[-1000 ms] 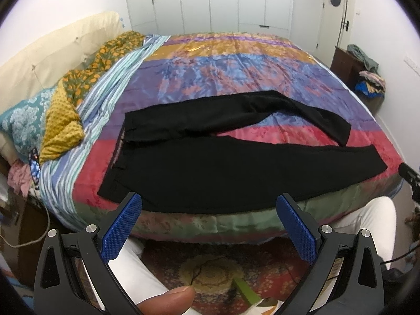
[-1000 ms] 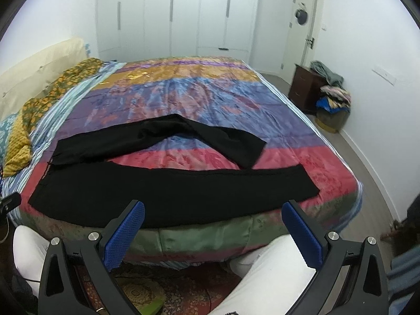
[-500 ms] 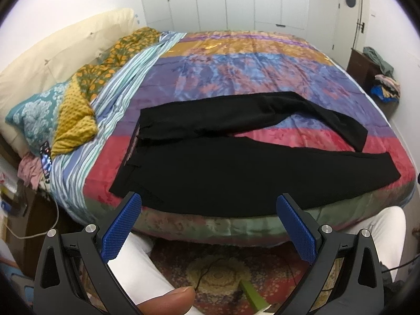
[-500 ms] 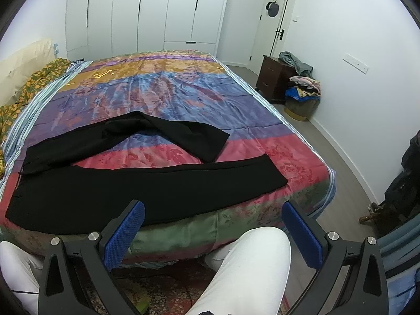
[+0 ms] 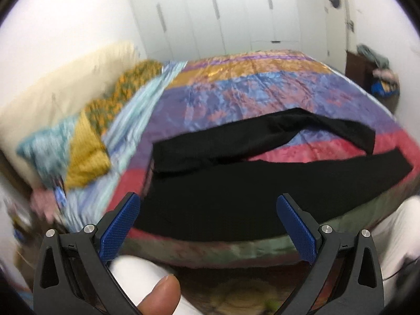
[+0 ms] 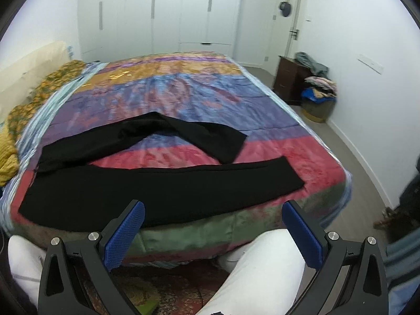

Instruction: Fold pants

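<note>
Presently listed: one pair of black pants, unfolded across the near edge of the bed, waist at 9 o'clock, hems at 3 o'clock; far leg bent away toward 12 o'clock, so it likely needs laying over the near leg first. Left tongs and right tongs: both spread wide, holding nothing, short of the cloth, seemingly poised for a first grasp.

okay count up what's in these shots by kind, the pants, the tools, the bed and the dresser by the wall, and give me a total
Black pants, spread out on the bed: 1
Tools, both open and empty: 2, the left tool and the right tool
Bed with the striped cover: 1
Dark wooden dresser: 1
Total: 5
</note>
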`<state>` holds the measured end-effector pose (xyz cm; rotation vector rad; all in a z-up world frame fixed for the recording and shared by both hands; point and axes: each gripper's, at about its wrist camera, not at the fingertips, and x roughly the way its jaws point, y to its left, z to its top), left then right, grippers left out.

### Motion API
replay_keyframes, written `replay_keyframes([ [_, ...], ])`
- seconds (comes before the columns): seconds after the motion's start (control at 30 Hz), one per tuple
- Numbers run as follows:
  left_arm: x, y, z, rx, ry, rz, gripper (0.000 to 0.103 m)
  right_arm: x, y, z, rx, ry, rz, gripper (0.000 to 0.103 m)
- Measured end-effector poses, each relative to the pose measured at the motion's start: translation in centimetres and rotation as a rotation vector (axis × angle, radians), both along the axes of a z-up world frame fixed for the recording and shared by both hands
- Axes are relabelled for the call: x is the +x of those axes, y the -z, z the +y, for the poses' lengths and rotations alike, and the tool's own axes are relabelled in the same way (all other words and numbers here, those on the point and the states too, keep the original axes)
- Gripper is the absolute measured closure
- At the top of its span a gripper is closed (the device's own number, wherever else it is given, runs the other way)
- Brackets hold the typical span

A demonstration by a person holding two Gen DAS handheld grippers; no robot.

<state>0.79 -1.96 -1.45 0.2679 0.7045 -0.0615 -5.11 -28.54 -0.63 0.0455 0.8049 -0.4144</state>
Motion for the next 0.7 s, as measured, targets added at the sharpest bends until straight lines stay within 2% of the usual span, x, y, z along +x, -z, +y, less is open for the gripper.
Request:
replay_keyframes([
  [0.07, 0.0, -0.4, 0.0, 0.005, 0.033, -0.016, 0.000, -0.2, -0.3, 0.1, -0.024, -0.017, -0.013, 0.000],
  [0.2, 0.4, -0.6, 0.4, -0.042, 0.087, 0.072, 0.000, -0.3, -0.7, -0.1, 0.007, -0.068, -0.011, 0.000],
  [0.37, -0.3, -0.4, -0.2, -0.018, 0.091, 0.073, 0.000, 0.1, -0.5, 0.1, 0.061, -0.110, 0.027, 0.000],
  [0.5, -0.6, -0.4, -0.8, -0.037, 0.095, 0.099, 0.001, 0.2, -0.5, 1.2, 0.051, -0.167, 0.031, 0.000],
  [0.7, -1.2, -0.6, -1.8, -0.072, 0.140, 0.127, 0.001, 0.4, -0.3, 1.9, 0.093, -0.208, 0.026, 0.000],
])
